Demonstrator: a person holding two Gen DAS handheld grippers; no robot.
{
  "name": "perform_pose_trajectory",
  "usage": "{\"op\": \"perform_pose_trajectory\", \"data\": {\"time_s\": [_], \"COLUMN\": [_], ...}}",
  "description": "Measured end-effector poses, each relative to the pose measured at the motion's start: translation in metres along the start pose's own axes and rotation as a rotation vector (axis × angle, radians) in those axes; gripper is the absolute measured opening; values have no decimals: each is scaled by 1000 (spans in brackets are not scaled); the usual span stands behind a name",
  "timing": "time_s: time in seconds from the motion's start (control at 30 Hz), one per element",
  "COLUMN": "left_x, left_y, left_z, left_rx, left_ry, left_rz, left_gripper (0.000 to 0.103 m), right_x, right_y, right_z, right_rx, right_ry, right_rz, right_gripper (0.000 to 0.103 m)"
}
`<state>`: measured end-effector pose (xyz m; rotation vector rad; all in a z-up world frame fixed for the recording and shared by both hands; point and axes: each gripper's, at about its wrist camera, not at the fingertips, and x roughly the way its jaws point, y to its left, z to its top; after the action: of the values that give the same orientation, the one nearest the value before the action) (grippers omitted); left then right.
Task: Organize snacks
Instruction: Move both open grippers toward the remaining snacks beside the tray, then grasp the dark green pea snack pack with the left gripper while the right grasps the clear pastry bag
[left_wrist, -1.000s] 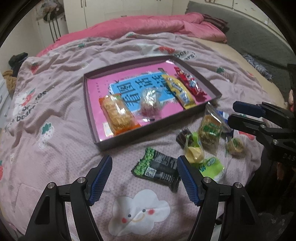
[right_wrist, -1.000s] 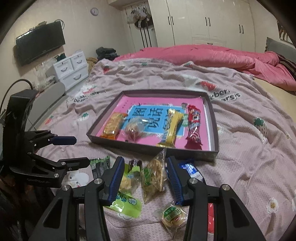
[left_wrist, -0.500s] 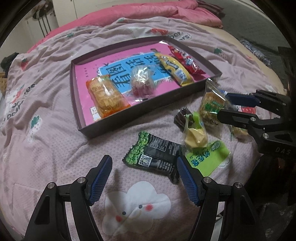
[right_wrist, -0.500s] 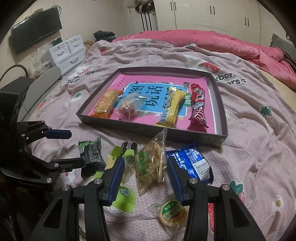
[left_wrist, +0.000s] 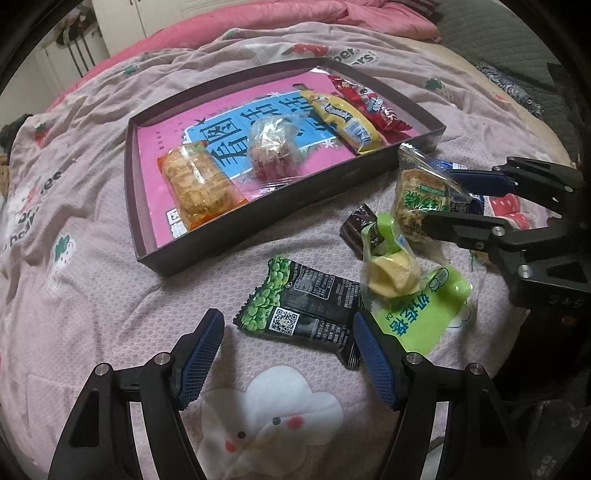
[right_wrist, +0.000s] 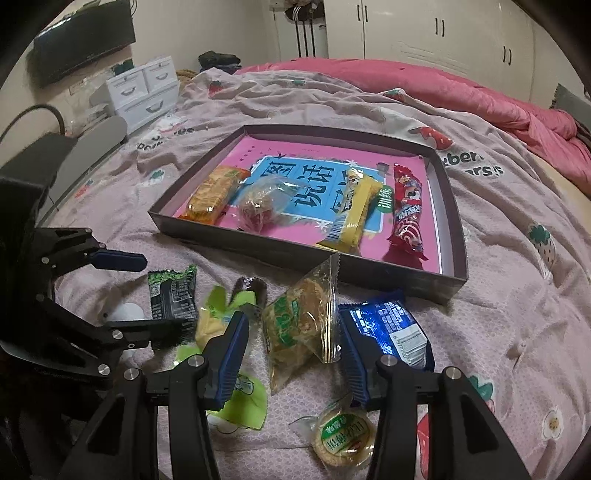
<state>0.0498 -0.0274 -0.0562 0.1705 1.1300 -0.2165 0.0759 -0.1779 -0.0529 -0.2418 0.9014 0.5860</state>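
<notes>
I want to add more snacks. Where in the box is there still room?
The box has bare floor along its far wall, behind all four snacks, and some at its left end beside the orange pack. The near half is crowded: orange pack, clear bag, yellow bar and red pack lie in a row.

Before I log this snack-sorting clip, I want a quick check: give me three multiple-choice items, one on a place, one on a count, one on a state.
1. Where is the red packet?
A) in the tray
B) on the bedcover
C) in a gripper

2. How many snacks lie in the tray?
A) two
B) four
C) six

3. The left gripper is:
A) shut on a packet
B) open
C) hidden

Answers:
1 A, it lies at the tray's right end.
2 B, orange, clear, yellow, red.
3 B, its pads stand apart on either side of the black and green packet.
</notes>
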Motion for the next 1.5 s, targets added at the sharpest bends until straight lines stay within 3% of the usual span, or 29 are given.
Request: {"op": "perform_pose_trajectory", "data": {"time_s": [0.43,0.6,0.9,1.13,1.5], "left_x": [7,12,19,21,12], "left_y": [1,2,5,4,13], "left_z": [2,4,5,8,13], "left_rx": [-17,-33,-55,-75,-148], "left_ry": [11,19,17,-2,-44], "left_rz": [-26,-49,-70,-73,-107], "left_gripper": [74,74,76,74,62], "right_x": [28,28,16,-6,-22], "right_y": [16,19,9,-10,-20], "right_z": [1,1,5,12,20], "right_rx": [-185,-228,-171,-46,23], "right_ry": [32,26,-6,-91,-170], "right_rz": [-70,-78,-59,23,76], "right_gripper": [52,48,47,47,47]}}
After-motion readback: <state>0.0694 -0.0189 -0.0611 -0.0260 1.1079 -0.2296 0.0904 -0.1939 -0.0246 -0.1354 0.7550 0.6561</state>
